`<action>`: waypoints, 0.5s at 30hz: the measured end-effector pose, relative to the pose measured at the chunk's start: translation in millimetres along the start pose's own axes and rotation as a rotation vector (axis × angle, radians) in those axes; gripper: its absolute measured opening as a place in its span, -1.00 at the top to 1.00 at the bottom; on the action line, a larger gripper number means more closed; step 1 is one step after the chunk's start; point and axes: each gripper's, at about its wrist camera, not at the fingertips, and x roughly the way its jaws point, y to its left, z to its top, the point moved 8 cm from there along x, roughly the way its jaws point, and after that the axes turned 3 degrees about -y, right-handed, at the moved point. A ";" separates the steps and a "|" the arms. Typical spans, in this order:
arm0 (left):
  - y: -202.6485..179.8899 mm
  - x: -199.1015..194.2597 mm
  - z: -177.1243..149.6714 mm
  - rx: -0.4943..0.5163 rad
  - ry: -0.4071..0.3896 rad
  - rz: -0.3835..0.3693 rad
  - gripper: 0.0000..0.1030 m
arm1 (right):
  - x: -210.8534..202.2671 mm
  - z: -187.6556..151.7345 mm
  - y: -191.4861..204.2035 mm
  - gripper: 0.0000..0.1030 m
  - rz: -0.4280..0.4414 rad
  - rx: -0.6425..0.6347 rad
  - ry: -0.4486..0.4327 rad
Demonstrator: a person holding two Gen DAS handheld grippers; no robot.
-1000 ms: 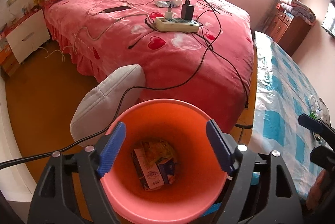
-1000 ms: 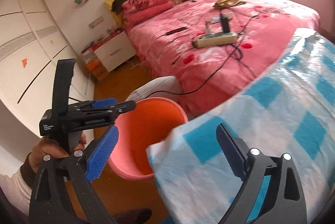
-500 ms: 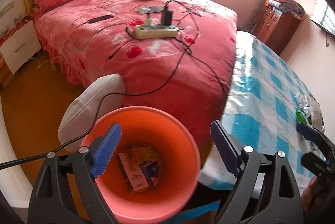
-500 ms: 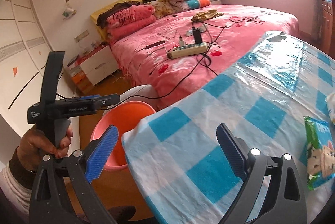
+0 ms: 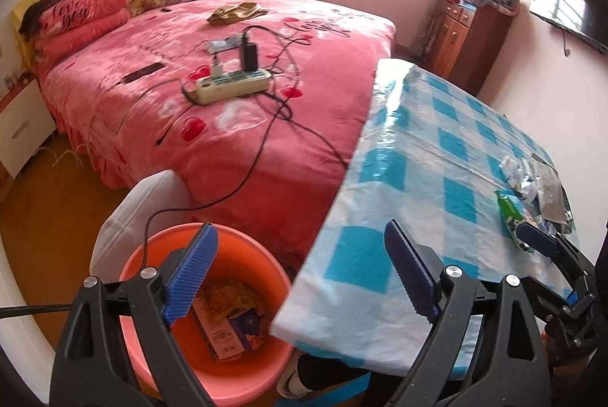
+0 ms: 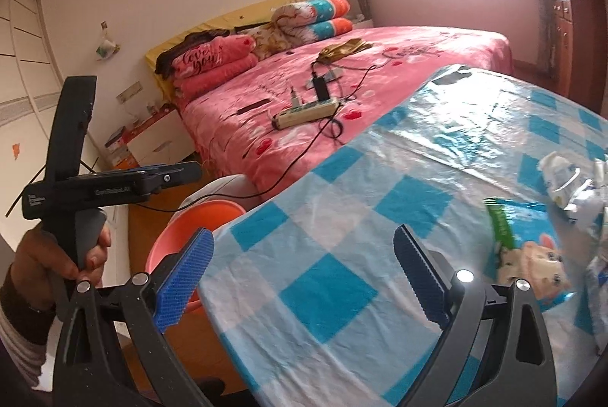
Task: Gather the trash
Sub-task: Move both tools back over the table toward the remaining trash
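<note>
An orange bucket (image 5: 152,249) stands on the floor beside the table's corner, with boxes and wrappers (image 5: 228,323) in its bottom. My left gripper (image 5: 299,228) hangs open and empty, its left finger over the bucket, its right over the checked tablecloth (image 5: 437,148). On the table's far right lie a green snack packet (image 5: 511,213) and crumpled wrappers (image 5: 524,171). My right gripper (image 6: 304,233) is open and empty over the table's near corner, the green packet (image 6: 528,247) and white wrappers (image 6: 562,179) to its right. A hand (image 6: 57,255) holds the left gripper's handle.
A pink bed (image 5: 228,103) fills the space behind, with a power strip (image 5: 228,86) and cables on it. One black cable (image 5: 243,179) trails past a white cushion (image 5: 144,209) beside the bucket. A wooden cabinet (image 5: 471,38) stands at the back.
Both views swung right, from the bucket toward the table. The packet and wrappers on the table came into view. The left jaws stand slightly wider.
</note>
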 end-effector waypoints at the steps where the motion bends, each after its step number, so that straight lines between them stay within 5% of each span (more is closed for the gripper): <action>1: -6.3 -0.4 1.1 0.011 -0.001 -0.005 -0.75 | -3.5 0.6 -3.5 -0.84 -0.008 0.002 -0.009; 15: -74.4 -0.1 7.6 0.092 0.022 -0.040 -0.75 | -42.4 4.4 -46.8 -0.84 -0.059 0.043 -0.099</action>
